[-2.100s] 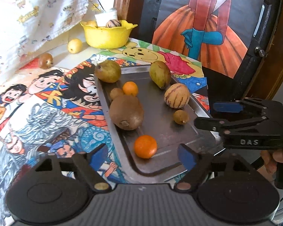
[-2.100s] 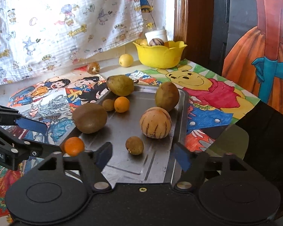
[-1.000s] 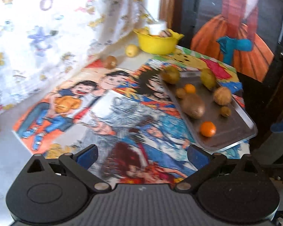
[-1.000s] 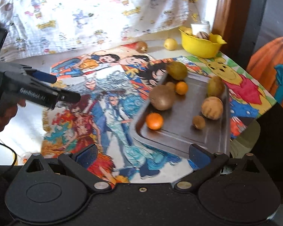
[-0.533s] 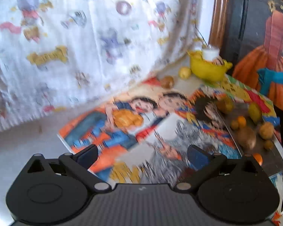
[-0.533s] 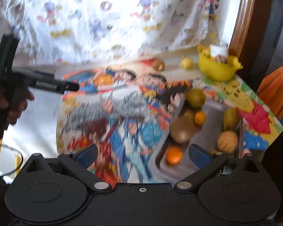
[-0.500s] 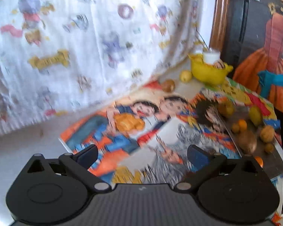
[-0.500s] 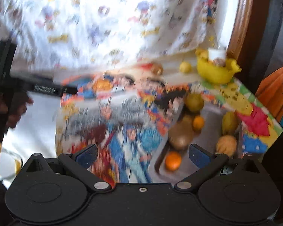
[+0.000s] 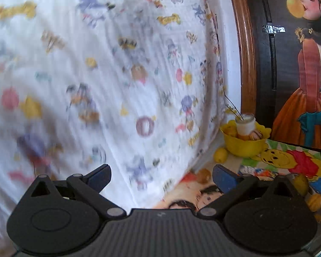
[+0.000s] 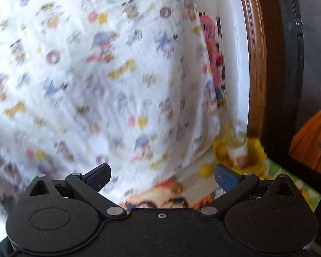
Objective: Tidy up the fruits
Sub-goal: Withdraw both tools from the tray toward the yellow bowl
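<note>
The left gripper, a black two-finger claw with blue pads, is standing wide apart and gripping nothing; its fingers are framing the white hanging cloth printed with small cartoon figures, which is filling most of the left wrist view. The right gripper is likewise spread wide and carrying nothing, and it too is facing that printed cloth, blurred in its view.

The fruits are sitting low at the right of the left wrist view. A yellow flower-rimmed plastic bowl is standing at the back corner of the table, beside the brown wooden frame, and it is holding a small white jar, some yellow fruit and a pale striped round fruit. A loose round yellow fruit is lying on the table just beside the bowl, and a small brownish-orange fruit is lying nearer the camera, close to the left gripper's right finger. Farther right, a green-yellow pear-like fruit and a tan striped fruit are showing past the gripper body; what they are resting on is mostly hidden. A colourful cartoon-print table mat is covering the tabletop.

In the right wrist view the yellow bowl and the loose yellow fruit are appearing smeared by blur.
</note>
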A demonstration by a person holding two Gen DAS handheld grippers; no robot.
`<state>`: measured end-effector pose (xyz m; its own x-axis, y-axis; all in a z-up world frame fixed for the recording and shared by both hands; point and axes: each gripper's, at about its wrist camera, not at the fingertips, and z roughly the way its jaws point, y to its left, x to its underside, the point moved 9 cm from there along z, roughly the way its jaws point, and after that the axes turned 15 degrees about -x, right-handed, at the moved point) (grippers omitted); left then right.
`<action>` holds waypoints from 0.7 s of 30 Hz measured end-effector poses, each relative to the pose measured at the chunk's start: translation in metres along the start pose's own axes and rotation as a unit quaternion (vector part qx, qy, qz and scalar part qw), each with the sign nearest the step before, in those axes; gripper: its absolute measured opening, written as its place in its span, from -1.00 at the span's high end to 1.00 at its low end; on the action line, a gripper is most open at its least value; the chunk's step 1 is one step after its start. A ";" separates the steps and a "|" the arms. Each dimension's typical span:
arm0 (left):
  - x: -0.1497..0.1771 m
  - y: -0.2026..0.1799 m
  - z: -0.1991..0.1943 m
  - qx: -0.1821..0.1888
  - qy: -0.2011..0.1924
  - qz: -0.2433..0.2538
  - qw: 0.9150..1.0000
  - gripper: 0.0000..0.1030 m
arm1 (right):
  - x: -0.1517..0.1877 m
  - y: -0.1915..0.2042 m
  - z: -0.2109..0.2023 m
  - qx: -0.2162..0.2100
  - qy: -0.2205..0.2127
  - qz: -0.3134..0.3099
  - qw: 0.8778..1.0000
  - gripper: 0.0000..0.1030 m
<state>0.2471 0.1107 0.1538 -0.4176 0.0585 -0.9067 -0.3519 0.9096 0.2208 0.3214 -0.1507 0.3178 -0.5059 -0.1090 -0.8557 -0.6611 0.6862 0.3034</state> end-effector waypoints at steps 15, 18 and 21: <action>0.043 -0.099 0.090 0.083 0.042 0.006 0.996 -0.99 | 0.070 -0.120 0.172 0.035 0.059 0.034 0.997 -0.98; 0.060 -0.119 0.119 0.093 0.052 0.021 0.994 -0.99 | 0.097 -0.140 0.214 0.032 0.089 0.063 0.993 -0.97; 0.071 -0.134 0.148 0.100 0.061 0.027 0.993 -0.99 | 0.113 -0.163 0.254 0.033 0.094 0.098 0.990 -0.92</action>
<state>0.3885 0.0534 0.0064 -0.5336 0.0697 -0.8429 -0.1577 0.9709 0.1802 0.5126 -0.0926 0.0654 -0.7191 -0.0964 -0.6882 -0.5053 0.7524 0.4226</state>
